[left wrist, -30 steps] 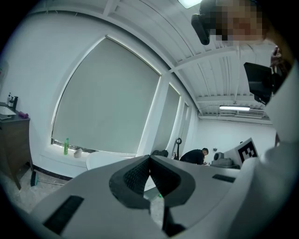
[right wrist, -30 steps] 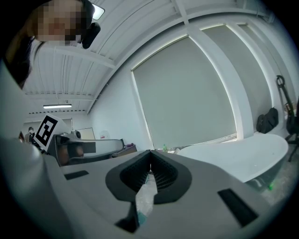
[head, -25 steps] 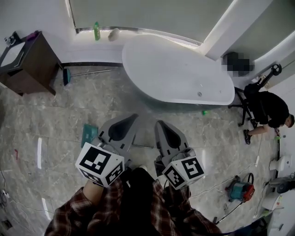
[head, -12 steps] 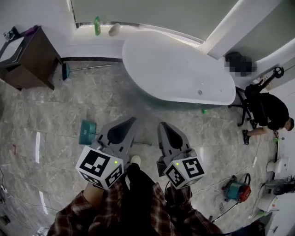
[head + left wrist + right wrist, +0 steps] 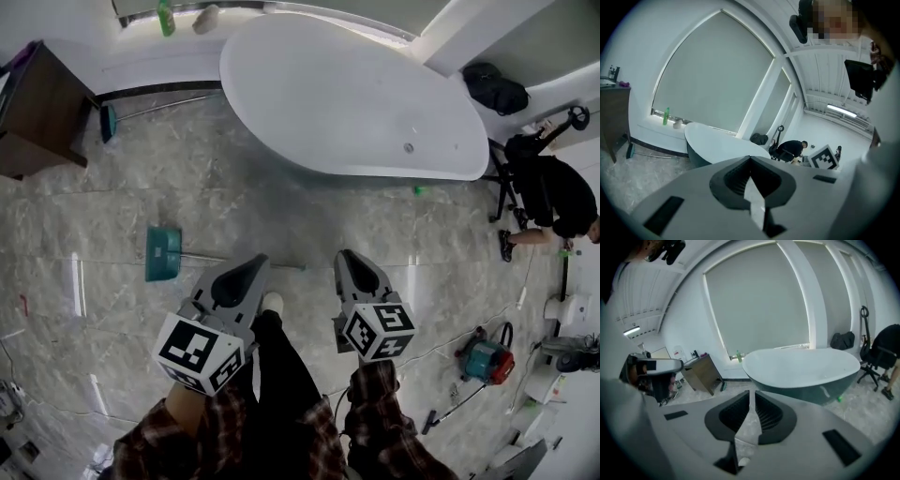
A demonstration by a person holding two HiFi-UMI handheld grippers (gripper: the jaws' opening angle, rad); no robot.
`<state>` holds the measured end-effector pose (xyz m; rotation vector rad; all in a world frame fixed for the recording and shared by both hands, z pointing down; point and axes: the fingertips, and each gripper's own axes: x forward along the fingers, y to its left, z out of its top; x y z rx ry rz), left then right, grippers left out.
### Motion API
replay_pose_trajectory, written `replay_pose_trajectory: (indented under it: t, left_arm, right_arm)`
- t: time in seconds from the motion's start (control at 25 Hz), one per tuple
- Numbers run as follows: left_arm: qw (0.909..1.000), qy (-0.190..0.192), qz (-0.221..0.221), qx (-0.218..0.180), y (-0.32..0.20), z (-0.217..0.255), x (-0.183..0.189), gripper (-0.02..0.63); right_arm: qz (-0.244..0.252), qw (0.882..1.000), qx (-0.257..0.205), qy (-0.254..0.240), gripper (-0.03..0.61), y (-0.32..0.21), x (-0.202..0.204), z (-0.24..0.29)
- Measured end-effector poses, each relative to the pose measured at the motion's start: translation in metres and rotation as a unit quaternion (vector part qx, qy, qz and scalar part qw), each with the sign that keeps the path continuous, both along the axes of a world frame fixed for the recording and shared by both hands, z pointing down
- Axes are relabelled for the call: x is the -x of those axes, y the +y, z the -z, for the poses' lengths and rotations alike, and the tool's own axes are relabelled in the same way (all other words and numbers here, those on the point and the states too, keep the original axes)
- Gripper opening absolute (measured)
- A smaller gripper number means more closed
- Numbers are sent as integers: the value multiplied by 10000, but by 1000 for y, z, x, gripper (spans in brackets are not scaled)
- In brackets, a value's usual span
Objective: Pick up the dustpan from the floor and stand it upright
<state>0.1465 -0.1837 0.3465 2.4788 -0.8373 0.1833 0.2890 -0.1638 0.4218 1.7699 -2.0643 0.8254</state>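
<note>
A teal dustpan [image 5: 162, 253] lies flat on the marble floor, its long thin handle [image 5: 225, 260] running right, behind the left gripper's tip. My left gripper [image 5: 255, 261] hovers above that handle, jaws shut and empty. In the left gripper view the left gripper [image 5: 750, 158] points over the floor towards the tub, and its body hides the dustpan. My right gripper [image 5: 348, 255] hangs to the right, past the handle's end. In the right gripper view the right gripper [image 5: 750, 393] shows a narrow slit; its jaws have just been opening, with nothing between them.
A white bathtub [image 5: 347, 94] fills the far side, a wooden cabinet [image 5: 28, 112] stands far left with a teal long-handled tool [image 5: 108, 122] beside it. A person [image 5: 553, 197] crouches at right. A teal machine [image 5: 483, 361] and cables lie at lower right. My shoe [image 5: 272, 302] is between the grippers.
Both grippers have sunk toward the floor. The dustpan, partly hidden by the left gripper before, now lies in full view to its left.
</note>
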Motion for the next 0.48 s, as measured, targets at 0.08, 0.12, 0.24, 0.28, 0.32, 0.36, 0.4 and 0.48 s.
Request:
replay_pose_trajectory:
  t: [0.08,0.12,0.24,0.28,0.32,0.36,0.4,0.48]
  left_arm:
    - [9999,-46,-85,143,-3,-31,-12,9]
    - [9997,-53,-109,209,-5,-46,-17,9]
    - [9991,-58,-171,387,-15,-89,-29,9]
    - [9988,-67,-196,439,-18,-104,-32,9]
    - [9986,-83,-217,475,-21,-119,-35,9]
    - [9984,-104,-228,498,-23,-135,-36,9]
    - [9984,-125,-225,513,-25,-151,-36,9]
    - [9982,-153,-180,553,-29,-184,-35,9]
  right_arm:
    - [-50,9990,453,10,51,3,-15,-53]
    - [-45,9978,668,12,67,4,-21,-79]
    - [42,9928,1201,-1,91,6,-32,-154]
    - [82,9908,1351,22,94,7,-35,-178]
    - [120,9887,1496,42,100,9,-37,-202]
    - [147,9863,1642,35,108,11,-40,-228]
    - [163,9836,1795,2,125,14,-42,-254]
    - [178,9776,2096,-52,156,19,-47,-306]
